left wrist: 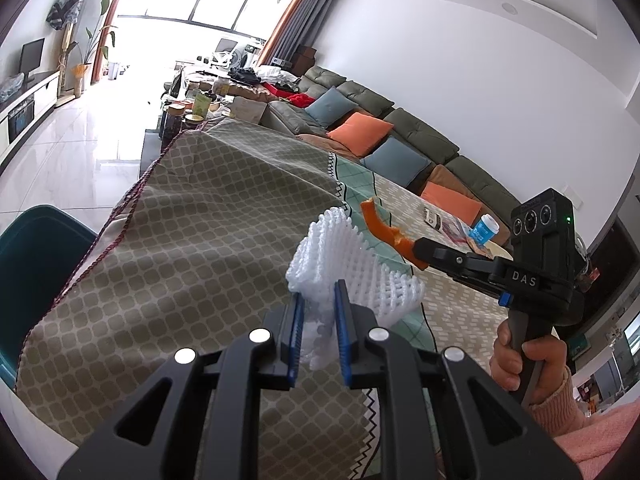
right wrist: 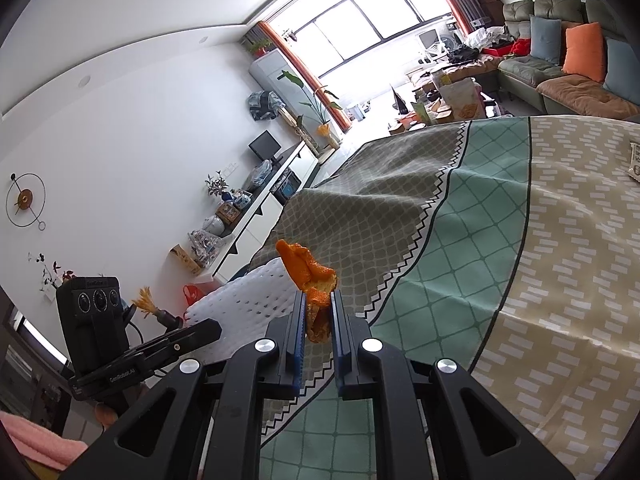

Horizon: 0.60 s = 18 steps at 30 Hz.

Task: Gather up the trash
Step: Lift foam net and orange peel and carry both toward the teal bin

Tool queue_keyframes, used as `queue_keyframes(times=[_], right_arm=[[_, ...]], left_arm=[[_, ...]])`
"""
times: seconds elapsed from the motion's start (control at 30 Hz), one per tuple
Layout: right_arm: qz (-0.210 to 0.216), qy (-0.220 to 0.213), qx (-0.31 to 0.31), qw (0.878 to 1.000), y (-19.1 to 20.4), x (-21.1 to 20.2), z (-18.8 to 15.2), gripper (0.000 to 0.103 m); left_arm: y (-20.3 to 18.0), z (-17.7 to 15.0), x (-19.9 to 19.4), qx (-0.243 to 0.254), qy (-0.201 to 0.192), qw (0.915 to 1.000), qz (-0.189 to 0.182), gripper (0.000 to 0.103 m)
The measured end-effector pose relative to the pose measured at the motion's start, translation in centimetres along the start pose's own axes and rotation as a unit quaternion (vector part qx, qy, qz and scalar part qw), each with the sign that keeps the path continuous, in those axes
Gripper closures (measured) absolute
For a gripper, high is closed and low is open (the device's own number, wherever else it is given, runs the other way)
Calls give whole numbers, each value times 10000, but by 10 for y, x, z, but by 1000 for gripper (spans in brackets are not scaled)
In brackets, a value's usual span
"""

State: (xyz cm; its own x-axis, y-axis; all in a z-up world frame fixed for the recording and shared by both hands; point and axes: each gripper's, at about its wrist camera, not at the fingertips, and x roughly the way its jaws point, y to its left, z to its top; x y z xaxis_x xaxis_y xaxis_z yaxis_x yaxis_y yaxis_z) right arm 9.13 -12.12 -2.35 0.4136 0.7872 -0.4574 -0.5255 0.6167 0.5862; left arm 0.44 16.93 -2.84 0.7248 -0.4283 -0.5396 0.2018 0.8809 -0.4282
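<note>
My left gripper is shut on a white foam fruit net and holds it above the patterned tablecloth. My right gripper is shut on a piece of orange peel, also held above the cloth. In the left wrist view the right gripper shows at the right with the peel sticking out of its tip. In the right wrist view the left gripper shows at the lower left with the foam net.
On the far right part of the table lie a small blue and white cup, a wrapper and a packet. A teal chair stands at the table's left edge. A sofa with cushions runs behind the table.
</note>
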Motion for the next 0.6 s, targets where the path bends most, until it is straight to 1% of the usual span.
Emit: queue_keyframes(times=[0.6], right_arm=[[79, 72, -59, 9999, 3, 7, 1, 91]], left_arm=[[2, -3, -10, -79, -75, 9999, 125, 87]])
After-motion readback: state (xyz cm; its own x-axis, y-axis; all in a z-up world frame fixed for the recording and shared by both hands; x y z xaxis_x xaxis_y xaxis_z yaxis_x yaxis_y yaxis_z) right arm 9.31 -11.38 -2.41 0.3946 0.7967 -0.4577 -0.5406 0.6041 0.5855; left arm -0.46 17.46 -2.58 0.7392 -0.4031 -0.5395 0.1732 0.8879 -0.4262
